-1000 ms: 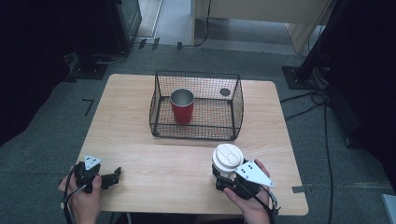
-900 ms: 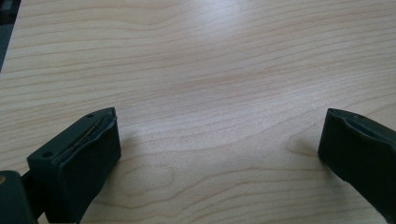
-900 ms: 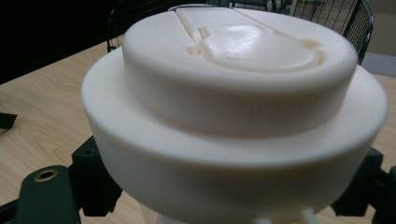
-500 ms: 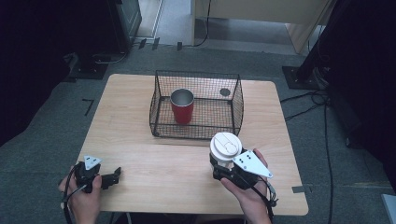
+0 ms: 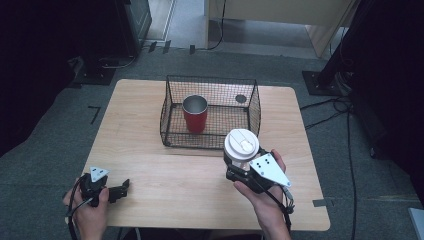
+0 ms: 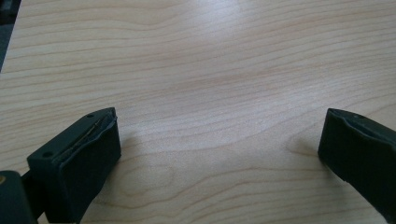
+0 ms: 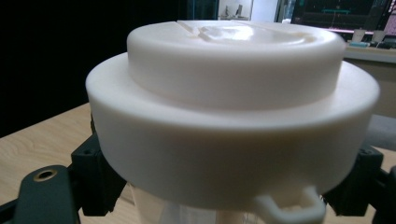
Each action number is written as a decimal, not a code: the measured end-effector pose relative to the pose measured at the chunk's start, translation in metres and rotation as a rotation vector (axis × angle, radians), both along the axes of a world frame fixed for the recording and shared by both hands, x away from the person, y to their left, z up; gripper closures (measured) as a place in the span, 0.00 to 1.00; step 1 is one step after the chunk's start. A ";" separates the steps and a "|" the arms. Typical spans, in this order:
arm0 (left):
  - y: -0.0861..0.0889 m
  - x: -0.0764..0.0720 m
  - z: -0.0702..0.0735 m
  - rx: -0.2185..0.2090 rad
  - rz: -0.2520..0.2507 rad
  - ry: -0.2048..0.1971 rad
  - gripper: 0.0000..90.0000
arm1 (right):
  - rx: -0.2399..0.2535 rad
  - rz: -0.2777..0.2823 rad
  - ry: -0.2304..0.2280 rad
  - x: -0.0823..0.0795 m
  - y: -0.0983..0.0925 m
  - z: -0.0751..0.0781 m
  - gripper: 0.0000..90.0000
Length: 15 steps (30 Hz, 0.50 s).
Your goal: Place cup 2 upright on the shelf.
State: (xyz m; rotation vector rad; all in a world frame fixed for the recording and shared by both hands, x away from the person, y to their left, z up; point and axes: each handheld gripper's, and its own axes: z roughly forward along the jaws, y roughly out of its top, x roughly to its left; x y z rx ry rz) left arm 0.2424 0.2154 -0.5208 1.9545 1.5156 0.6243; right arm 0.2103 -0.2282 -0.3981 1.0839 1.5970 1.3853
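Black wire-mesh basket (image 5: 252, 107) sits at the far middle of the light wooden table (image 5: 150, 165), open at the top; inside it, toward its left side, a red tumbler with a bare metal rim (image 5: 195, 114) stands upright, and I cannot tell whether anything is in it. A small dark round disc (image 5: 241, 99) shows at the basket's far right corner; whether it lies inside or hangs on the mesh I cannot tell. The right gripper (image 5: 239, 167) has its jaws clamped just under the lid of a clear cup with a white plastic lid (image 5: 241, 145), held upright and clear of the tabletop, just in front of the basket's near right corner. In the right gripper view the white lid (image 7: 233, 107) looms close, the black jaws pressing in from both sides beneath it. Against a second ago, the cup and right hand have come up and forward toward the basket; the near wire wall lies between cup and basket interior. The left gripper (image 5: 117, 190) rests near the table's near left corner, unmoved, jaws spread wide over bare wood with nothing between them.
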 end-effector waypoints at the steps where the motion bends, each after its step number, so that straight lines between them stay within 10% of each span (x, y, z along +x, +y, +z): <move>1: 0.000 0.000 0.000 0.000 0.000 0.000 0.00 | 0.001 0.002 -0.008 0.001 0.000 0.001 0.18; 15: 0.000 0.000 0.000 0.000 0.000 0.002 0.00 | 0.021 -0.019 -0.069 0.024 0.001 0.021 0.18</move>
